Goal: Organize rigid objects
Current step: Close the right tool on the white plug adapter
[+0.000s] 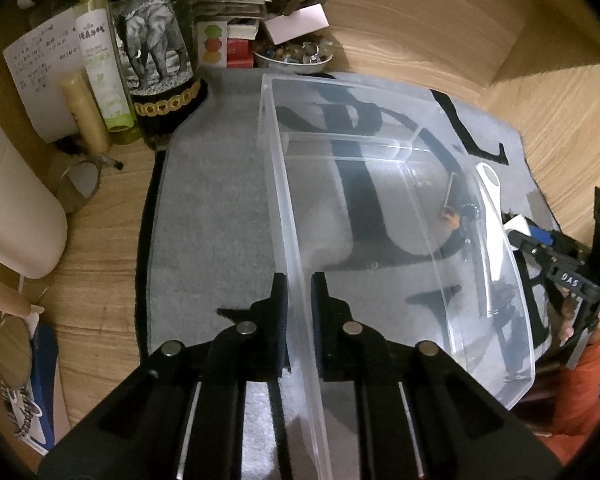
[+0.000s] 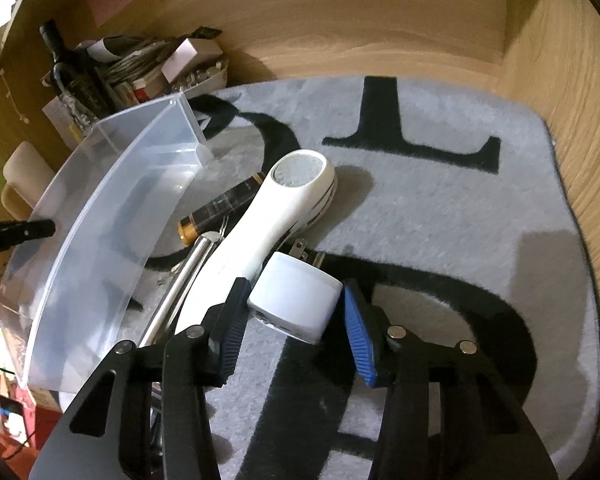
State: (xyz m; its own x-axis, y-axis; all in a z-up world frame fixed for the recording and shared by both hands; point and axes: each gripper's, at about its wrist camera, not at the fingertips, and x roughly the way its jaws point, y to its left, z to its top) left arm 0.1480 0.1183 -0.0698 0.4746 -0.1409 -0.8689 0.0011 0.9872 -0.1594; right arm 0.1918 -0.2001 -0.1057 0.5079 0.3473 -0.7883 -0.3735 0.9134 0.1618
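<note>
Left wrist view: the left gripper is clenched on the near wall of the clear rectangular plastic bin, one pad on each side of the rim. The bin sits on a grey rug with black lettering, its long axis running from six o'clock up toward twelve. Open rug lies at nine o'clock of the bin; beyond it the wooden desk is crowded at eleven o'clock by a dark bottle with an elephant label.

In the right wrist view, the right gripper straddles a white plug adapter. No earlier frame shows jaw motion; the left pad touches the adapter, the right pad stands just apart. The adapter lies on the rug, prongs pointing to twelve o'clock, just beside a white handheld device with a round head, whose long axis runs seven to one o'clock. Bare rug spreads toward three o'clock.
</note>
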